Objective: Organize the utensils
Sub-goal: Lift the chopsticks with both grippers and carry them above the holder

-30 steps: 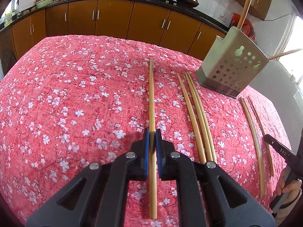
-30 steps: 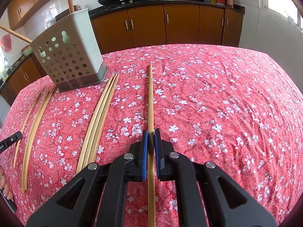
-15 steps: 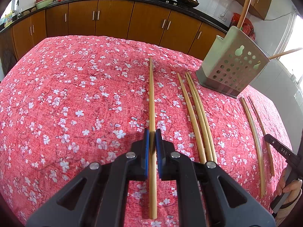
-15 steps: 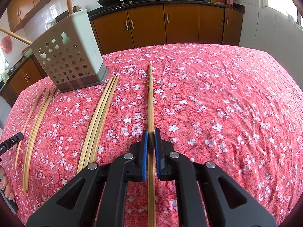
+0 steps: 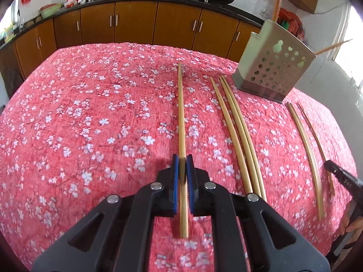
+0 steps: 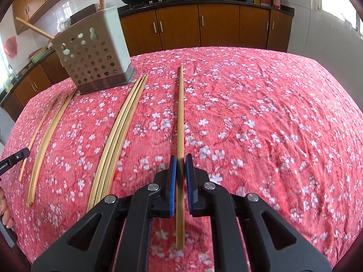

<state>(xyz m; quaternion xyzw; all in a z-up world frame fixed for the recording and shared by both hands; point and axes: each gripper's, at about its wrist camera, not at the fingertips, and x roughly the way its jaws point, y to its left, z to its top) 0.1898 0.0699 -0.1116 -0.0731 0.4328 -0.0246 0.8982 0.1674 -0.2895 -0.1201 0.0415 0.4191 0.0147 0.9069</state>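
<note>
My left gripper point(image 5: 182, 162) is shut on a long wooden chopstick point(image 5: 180, 113) that points away along the red floral tablecloth. My right gripper point(image 6: 180, 163) is shut on another wooden chopstick point(image 6: 180, 113), also pointing away and held just above the cloth. A perforated grey utensil holder stands at the far right in the left wrist view point(image 5: 272, 68) and at the far left in the right wrist view point(image 6: 93, 54), with a few sticks standing in it. More chopsticks lie in groups on the cloth near it point(image 5: 238, 133) point(image 6: 120, 136).
A second loose group of chopsticks lies near the cloth's edge point(image 5: 306, 149) point(image 6: 45, 140). The tip of the other gripper shows at the frame edge point(image 5: 342, 179) point(image 6: 13, 158). Brown kitchen cabinets point(image 5: 136, 22) and a counter with woks stand behind the table.
Both grippers have lifted slightly with their chopsticks; the utensil holder appears closer and larger in the right wrist view. The chopsticks lying on the cloth have not moved.
</note>
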